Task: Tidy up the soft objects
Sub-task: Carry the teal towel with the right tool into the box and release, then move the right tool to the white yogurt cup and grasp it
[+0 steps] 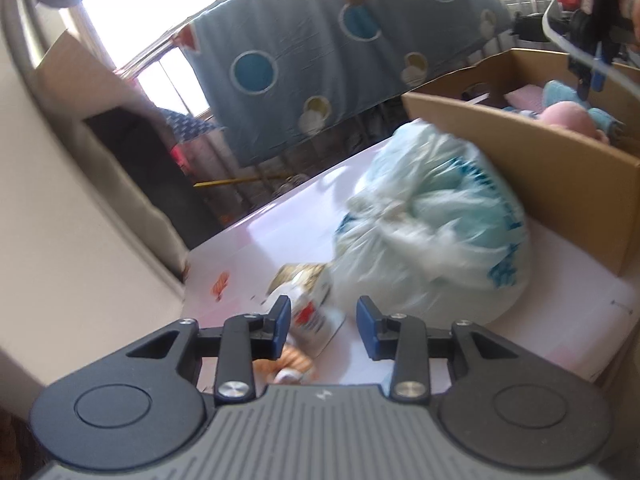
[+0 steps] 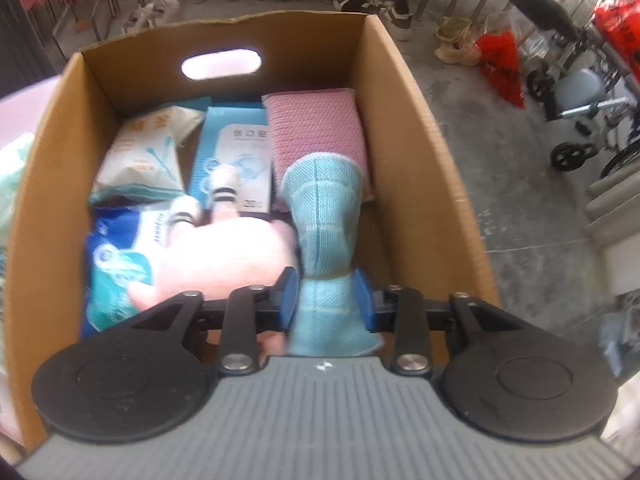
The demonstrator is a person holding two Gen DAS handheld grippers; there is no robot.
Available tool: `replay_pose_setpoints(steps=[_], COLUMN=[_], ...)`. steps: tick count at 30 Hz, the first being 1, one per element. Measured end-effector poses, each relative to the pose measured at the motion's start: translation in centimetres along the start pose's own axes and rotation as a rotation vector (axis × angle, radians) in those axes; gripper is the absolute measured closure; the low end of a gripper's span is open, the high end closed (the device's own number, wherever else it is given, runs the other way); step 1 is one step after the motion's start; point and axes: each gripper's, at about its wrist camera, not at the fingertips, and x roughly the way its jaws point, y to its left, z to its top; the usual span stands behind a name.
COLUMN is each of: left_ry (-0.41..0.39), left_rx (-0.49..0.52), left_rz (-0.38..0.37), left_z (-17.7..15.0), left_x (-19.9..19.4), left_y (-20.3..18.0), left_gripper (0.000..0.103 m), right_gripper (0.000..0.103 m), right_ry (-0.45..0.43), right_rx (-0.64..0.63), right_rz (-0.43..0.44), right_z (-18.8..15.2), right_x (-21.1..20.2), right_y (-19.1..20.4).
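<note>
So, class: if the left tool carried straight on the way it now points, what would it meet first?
Probably the small printed packet lying on the pink table just ahead of the open left tool. The big plastic bag lies beyond it, to the right; blur leaves depth unsure.

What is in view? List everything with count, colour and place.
box: 1, brown cardboard, on the table
packets: 3, white, light blue, blue-and-white, box's left side
pad: 1, pink, box's far right
soft toy: 1, pink, box's middle
cloth: 1, light blue, over the pad and toy
plastic bag: 1, whitish blue, beside the box
small pack: 1, white-brown, on the table
table: 1, pale pink
blanket: 1, blue, circles, hanging behind
left gripper: open, empty, over the table
right gripper: over the box, cloth between its fingers
</note>
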Motion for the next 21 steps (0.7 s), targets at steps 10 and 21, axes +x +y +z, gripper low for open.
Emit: replay_pose_setpoints(steps=[10,21], left_ry=[0.056,0.114], left_rx=[-0.139,-0.276], left_rz=[0.025,0.063], left_z=[-3.5,-6.6], left_x=[-1.5,-3.1], left_y=[3.9,6.8], left_gripper=[0.051,0.042], right_gripper=[0.050,0.044], right_ry=[-0.168,-0.129], right_rx=[0.298,0.262], right_rz=[0.446,0.879], right_z=[-5.6,-10.3], right_x=[-9.2,-12.2], right_y=[-3.4,6.6])
